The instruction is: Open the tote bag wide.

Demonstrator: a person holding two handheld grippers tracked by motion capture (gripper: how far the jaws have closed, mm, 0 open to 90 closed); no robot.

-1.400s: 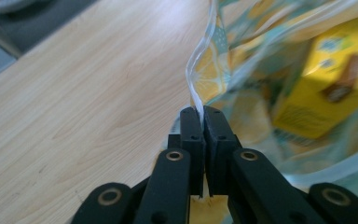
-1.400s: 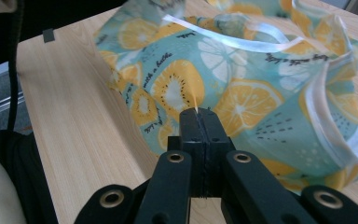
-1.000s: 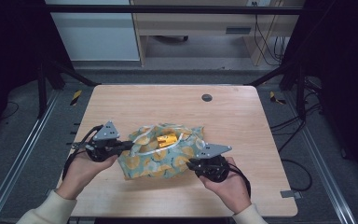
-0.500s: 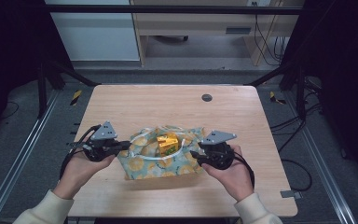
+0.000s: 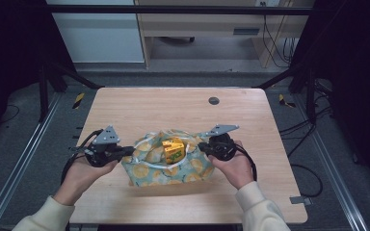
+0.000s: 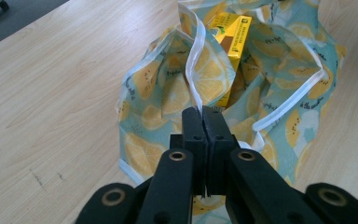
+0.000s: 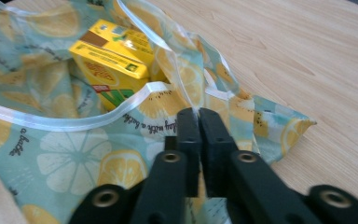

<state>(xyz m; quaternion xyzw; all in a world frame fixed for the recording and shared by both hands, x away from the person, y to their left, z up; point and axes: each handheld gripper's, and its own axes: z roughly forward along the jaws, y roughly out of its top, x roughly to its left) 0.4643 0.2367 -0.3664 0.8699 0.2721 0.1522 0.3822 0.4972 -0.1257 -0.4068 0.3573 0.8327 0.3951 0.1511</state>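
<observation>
1. A lemon-print bag lies on the wooden table, in the lower middle of the high view, with its mouth open upward.
2. A yellow carton sits inside the bag, at about the centre of the frame; in the right gripper view the yellow carton shows in the upper left, behind the bag's white-edged rim.
3. The left gripper is at the lower left of the high view, held in the person's left hand, with its tip at the bag's left edge.
4. In the left gripper view the left gripper has its jaws pressed together on the bag's white hem, which rises out from between them at the middle of the frame; the lemon-print bag spreads across the upper right.
5. The right gripper is right of centre in the high view, held in the right hand, touching the bag's right edge.
6. In the right gripper view the right gripper has just closed its jaws and now pinches the bag's rim where the white hem folds, slightly below the frame's centre; the lemon-print bag fills the left half.
7. The two grippers stand on opposite sides of the bag, well apart, the carton between them.
8. A small dark round disc is set in the table's upper right part, well apart from the bag.
</observation>
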